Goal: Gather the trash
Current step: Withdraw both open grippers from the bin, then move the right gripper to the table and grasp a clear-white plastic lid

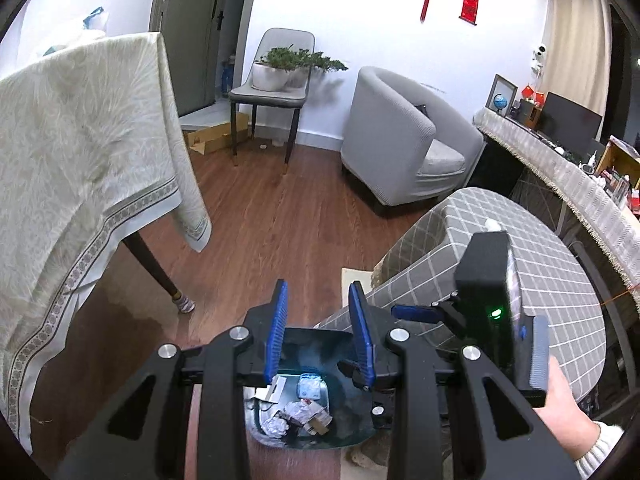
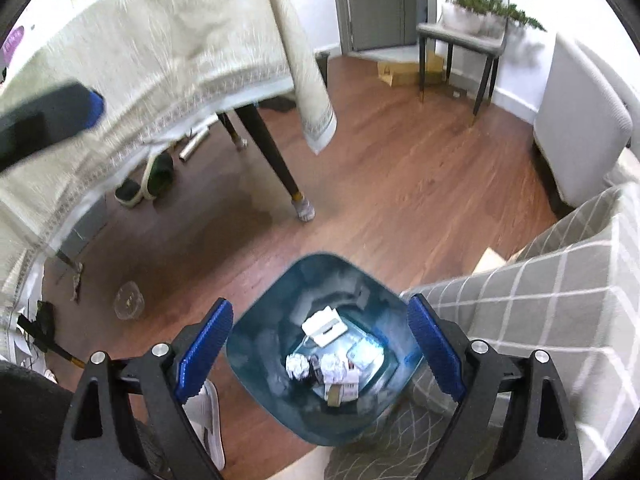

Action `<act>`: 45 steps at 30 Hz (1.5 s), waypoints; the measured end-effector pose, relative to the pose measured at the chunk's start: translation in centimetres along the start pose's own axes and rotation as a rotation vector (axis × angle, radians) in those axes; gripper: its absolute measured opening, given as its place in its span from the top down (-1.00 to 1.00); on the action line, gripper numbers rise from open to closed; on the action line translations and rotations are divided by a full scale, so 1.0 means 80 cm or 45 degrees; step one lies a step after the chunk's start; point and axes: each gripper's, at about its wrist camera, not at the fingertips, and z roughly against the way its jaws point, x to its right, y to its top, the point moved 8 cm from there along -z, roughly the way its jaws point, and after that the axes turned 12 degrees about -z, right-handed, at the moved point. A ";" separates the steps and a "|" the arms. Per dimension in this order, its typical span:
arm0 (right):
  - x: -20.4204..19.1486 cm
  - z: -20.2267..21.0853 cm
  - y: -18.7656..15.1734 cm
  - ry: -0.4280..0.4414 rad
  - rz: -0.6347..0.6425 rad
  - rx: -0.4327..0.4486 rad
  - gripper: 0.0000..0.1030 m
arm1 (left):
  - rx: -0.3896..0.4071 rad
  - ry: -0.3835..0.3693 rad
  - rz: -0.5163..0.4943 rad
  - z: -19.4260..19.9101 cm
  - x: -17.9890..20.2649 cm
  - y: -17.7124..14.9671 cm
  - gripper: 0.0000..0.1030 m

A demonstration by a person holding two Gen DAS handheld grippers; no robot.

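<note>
Blue ribbed pads of the left gripper [image 1: 322, 332] are seen in the left wrist view, set narrowly apart with nothing between them, above the dark blue plastic trash bin [image 1: 356, 408]. Crumpled foil and paper scraps [image 1: 296, 416] lie at its bottom. The right gripper [image 1: 412, 314] is glimpsed beside it, held in a hand [image 1: 560, 396].

From the right wrist view, the right gripper [image 2: 320, 344] is spread wide and empty over the bin [image 2: 260, 360]; the foil balls and white packaging [image 2: 324, 352] rest inside. A clear cup, possibly, [image 2: 129, 301] is left on the wooden floor [image 2: 400, 184]. It could be overlooked, being transparent, or the bin knocked by a low gripper.
</note>
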 end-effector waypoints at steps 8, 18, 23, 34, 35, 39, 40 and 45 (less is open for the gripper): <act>0.032 0.054 0.027 -0.014 -0.043 0.128 -0.75 | 0.029 -0.006 -0.022 -0.003 0.026 0.019 0.33; 0.091 0.096 0.056 -0.060 -0.121 0.221 -0.75 | 0.042 -0.041 -0.070 -0.023 0.063 0.046 0.00; 0.122 0.110 0.066 -0.100 -0.151 0.245 -0.75 | 0.063 -0.039 -0.101 -0.036 0.079 0.061 -0.19; 0.216 0.136 0.084 -0.204 -0.269 0.293 -0.72 | 0.016 -0.114 -0.187 -0.089 0.125 0.077 -0.31; 0.223 0.137 0.085 -0.209 -0.282 0.296 -0.64 | 0.011 -0.117 -0.199 -0.093 0.127 0.076 -0.31; 0.256 0.142 0.086 -0.243 -0.340 0.298 -0.53 | -0.024 -0.152 -0.233 -0.113 0.143 0.076 -0.31; 0.262 0.142 0.085 -0.252 -0.349 0.294 -0.51 | -0.025 -0.158 -0.245 -0.116 0.148 0.076 -0.32; 0.288 0.135 0.083 -0.273 -0.394 0.263 -0.37 | -0.044 -0.189 -0.296 -0.135 0.167 0.076 -0.32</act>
